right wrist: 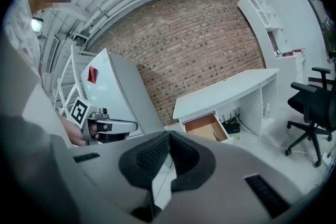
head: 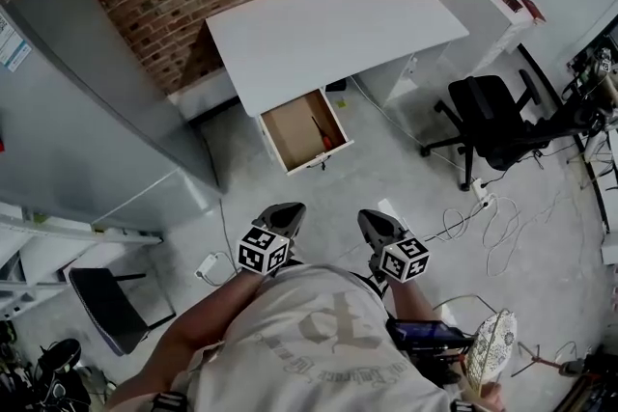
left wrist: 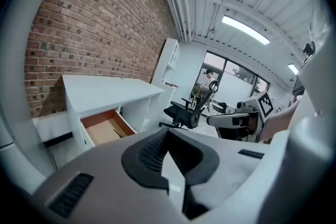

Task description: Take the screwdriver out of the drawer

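- The desk (head: 328, 24) stands well ahead of you, its drawer (head: 294, 132) open.
- Your left gripper (head: 286, 212) and right gripper (head: 374, 222) hang near your body, both pinched together and empty.
- The screwdriver (head: 323, 135), seemingly red-handled, lies by the drawer's right wall. Arrive with jaws closed and you'll shove it or clip that wall.

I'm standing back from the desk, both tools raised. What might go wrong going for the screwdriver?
The screwdriver lies close along the right wall of the open drawer, so a jaw may knock the wall. The left tool and right tool are both shut and empty; one must open first. White cables loop on the floor to your right, a tripping risk.
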A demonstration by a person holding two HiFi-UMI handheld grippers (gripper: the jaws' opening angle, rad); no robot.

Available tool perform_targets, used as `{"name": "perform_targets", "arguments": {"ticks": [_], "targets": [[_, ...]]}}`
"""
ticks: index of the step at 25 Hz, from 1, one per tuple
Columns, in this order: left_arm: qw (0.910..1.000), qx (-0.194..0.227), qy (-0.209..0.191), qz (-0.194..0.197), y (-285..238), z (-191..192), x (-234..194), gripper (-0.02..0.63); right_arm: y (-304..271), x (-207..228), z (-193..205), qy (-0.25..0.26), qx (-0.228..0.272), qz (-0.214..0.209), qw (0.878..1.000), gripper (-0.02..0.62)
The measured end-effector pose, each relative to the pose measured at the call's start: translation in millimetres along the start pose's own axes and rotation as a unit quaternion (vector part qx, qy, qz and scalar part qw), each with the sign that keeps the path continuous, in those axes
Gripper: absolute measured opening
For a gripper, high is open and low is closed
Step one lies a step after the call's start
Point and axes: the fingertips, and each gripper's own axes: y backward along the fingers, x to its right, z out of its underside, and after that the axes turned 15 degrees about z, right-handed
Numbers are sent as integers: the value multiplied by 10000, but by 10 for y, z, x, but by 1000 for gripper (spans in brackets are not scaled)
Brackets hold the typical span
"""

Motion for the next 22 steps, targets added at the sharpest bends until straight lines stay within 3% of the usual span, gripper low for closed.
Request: {"name": "perform_targets", "arguments": {"ticks": [16, 22], "targets": [[9999, -34, -113, 88, 62, 42, 67, 19, 110, -41, 156, -135, -41, 329, 9994, 23], [9998, -49, -138, 134, 49, 61, 70, 20, 141, 3, 31, -817, 217, 322, 9959, 24]]}}
